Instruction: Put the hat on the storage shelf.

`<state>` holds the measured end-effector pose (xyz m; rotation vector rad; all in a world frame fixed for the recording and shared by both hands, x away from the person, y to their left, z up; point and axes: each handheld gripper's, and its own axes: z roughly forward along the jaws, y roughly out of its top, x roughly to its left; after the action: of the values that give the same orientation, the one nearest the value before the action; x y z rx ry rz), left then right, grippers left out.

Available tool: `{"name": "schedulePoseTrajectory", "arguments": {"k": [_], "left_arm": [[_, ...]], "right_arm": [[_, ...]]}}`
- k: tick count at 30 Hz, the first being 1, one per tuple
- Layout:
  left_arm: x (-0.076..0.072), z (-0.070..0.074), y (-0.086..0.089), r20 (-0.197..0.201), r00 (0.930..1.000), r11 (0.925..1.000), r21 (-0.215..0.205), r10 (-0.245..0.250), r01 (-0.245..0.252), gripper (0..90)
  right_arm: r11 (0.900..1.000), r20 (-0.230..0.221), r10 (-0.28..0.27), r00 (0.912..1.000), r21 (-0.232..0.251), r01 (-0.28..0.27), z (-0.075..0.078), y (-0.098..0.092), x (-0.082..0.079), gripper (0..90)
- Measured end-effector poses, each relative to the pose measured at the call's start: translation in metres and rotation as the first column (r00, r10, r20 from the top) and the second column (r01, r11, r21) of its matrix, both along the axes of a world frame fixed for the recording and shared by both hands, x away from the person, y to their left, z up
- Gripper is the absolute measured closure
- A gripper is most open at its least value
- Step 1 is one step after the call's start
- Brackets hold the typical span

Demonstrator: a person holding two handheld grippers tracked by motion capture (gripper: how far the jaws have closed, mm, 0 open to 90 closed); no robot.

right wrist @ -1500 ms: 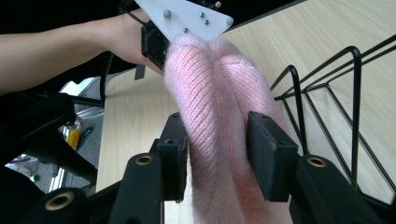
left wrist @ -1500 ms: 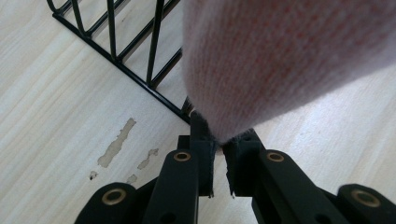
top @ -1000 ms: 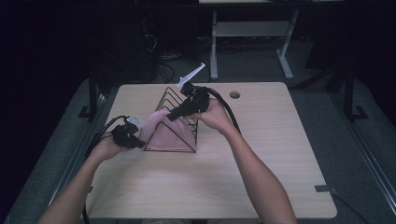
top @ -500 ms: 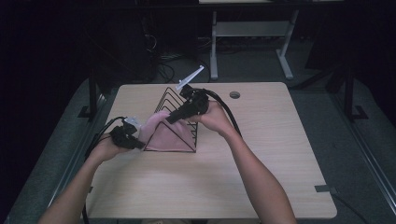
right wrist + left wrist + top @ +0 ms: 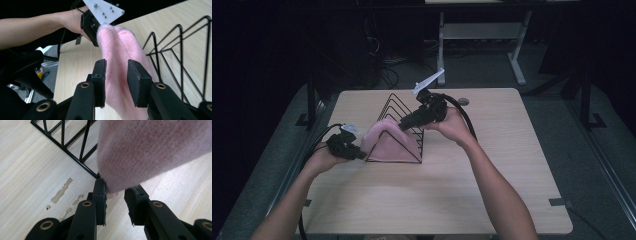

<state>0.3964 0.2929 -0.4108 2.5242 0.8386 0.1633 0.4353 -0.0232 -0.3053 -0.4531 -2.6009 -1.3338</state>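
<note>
- A light wood-grain table (image 5: 492, 200) sits in a dim room, lit from above
- Grey floor (image 5: 592, 150) surrounds it, fading to near black at the edges
- Behind it stands a white-legged desk frame (image 5: 482, 35)
- Dark cables (image 5: 387, 75) lie tangled on the floor beyond the table's far left corner

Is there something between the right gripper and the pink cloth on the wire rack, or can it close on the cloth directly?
Nothing visible stands between them. In the right gripper view the pink cloth already lies in the gap between the jaws of the right gripper; the black wire rack is off to one side, not in the gap.
</note>
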Motion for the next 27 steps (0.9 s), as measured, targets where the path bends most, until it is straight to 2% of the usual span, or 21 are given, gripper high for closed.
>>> {"name": "schedulePoseTrajectory", "arguments": {"k": [1, 6, 9, 14, 18, 20, 23, 27], "left_arm": [[-0.001, -0.001, -0.001, 0.000, 0.9999, 0.9999, -0.012, 0.011, -0.011, 70.0], [-0.001, -0.001, -0.001, 0.003, 0.9999, 0.9998, -0.015, 0.013, -0.013, 67.9], [0.000, 0.000, 0.000, 0.005, 1.0000, 1.0000, -0.005, 0.004, -0.004, 67.1], [-0.004, 0.006, 0.005, 0.011, 0.9997, 0.9992, -0.035, 0.021, -0.020, 67.1], [-0.006, 0.009, 0.007, 0.015, 0.9996, 0.9988, -0.043, 0.024, -0.024, 66.8], [-0.008, 0.009, 0.007, 0.017, 0.9995, 0.9986, -0.048, 0.025, -0.025, 66.5], [-0.009, 0.010, 0.008, 0.015, 0.9998, 0.9991, -0.039, 0.016, -0.015, 66.1], [-0.010, 0.012, 0.009, 0.016, 0.9996, 0.9977, -0.063, 0.026, -0.025, 65.1]], "right_arm": [[1.000, 0.003, -0.002, 1.0000, 0.000, 0.002, 0.000, -0.001, 0.000, 67.1], [0.999, -0.002, -0.040, 0.9992, 0.003, 0.041, 0.002, -0.013, 0.002, 65.9], [0.998, 0.002, -0.057, 0.9984, 0.002, 0.057, 0.001, -0.019, 0.003, 63.8], [0.996, 0.002, -0.087, 0.9962, -0.016, 0.087, 0.001, -0.027, 0.004, 60.4], [0.995, 0.011, -0.101, 0.9948, -0.025, 0.102, 0.000, -0.033, 0.006, 58.7], [0.992, -0.012, -0.126, 0.9919, -0.027, 0.126, -0.002, -0.040, 0.006, 56.4], [0.989, -0.012, -0.142, 0.9898, -0.036, 0.141, -0.005, -0.044, 0.007, 54.9], [0.985, -0.033, -0.166, 0.9855, -0.045, 0.165, -0.007, -0.052, 0.010, 52.0]]}}
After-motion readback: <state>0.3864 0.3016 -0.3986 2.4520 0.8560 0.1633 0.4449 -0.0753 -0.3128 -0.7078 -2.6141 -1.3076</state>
